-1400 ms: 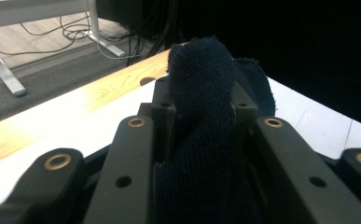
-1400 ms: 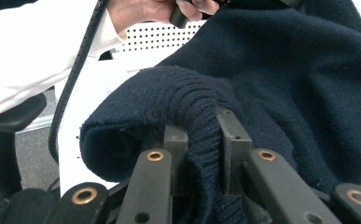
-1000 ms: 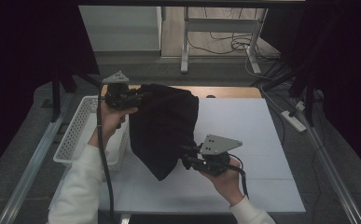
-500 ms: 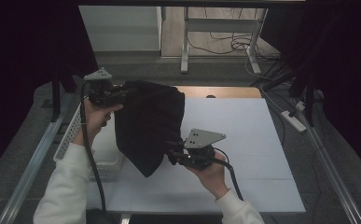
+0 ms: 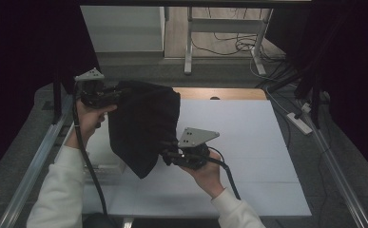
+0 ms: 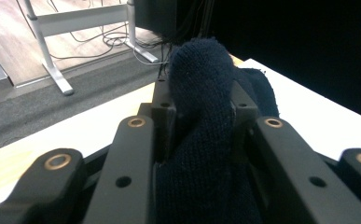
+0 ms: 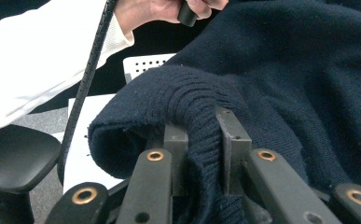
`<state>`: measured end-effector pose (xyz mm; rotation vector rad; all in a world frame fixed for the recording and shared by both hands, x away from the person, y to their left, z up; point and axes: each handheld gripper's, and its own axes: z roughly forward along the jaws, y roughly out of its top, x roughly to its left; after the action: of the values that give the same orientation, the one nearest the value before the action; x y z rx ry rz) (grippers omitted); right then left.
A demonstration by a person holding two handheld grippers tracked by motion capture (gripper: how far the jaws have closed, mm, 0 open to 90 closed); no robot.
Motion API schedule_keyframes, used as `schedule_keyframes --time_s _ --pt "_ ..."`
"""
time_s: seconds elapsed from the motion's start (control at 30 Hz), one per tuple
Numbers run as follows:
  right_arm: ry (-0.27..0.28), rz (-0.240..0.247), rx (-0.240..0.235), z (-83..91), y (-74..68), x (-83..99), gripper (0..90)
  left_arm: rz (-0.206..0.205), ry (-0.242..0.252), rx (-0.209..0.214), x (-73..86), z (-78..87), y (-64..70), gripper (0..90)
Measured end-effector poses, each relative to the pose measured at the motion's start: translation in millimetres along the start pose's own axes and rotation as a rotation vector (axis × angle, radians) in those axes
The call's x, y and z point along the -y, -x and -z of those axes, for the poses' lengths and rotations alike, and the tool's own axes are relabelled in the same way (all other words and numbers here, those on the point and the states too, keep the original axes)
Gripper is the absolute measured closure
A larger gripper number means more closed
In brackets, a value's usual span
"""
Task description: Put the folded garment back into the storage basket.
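Dark navy knit sweater (image 5: 143,123) is off the table (image 5: 248,142), held up between both claws above the table's left half. Left claw (image 5: 112,95) has it at the upper left corner; in the left gripper view the jaws are clamped on a bunched fold of knit (image 6: 201,107) that pokes up past the jaw tips. Right claw (image 5: 169,154) grips lower down, at the garment's right edge; the right gripper view shows its jaws pinched together on a ribbed edge (image 7: 197,102) (looks like a cuff or hem, can't tell which), with the rest of the sweater spread behind it.

Sweater hangs slanted from the left claw down toward the right one, bottom tip just above the table surface near the left front. A white perforated basket (image 5: 103,164) sits at the table's left edge, partly hidden behind the fabric. Person's white sleeves (image 5: 58,190) come in from the bottom; black cable trails from each gripper.
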<state>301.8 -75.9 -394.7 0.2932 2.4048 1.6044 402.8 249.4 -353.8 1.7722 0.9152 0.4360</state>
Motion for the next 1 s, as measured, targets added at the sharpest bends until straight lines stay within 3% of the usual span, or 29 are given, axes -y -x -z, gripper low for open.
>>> schedule_keyframes --time_s 1.0 --pt "-0.005 0.01 -0.044 -41.3 -5.3 -14.5 76.6 0.008 0.004 -0.061 9.5 28.7 -28.7 70.0"
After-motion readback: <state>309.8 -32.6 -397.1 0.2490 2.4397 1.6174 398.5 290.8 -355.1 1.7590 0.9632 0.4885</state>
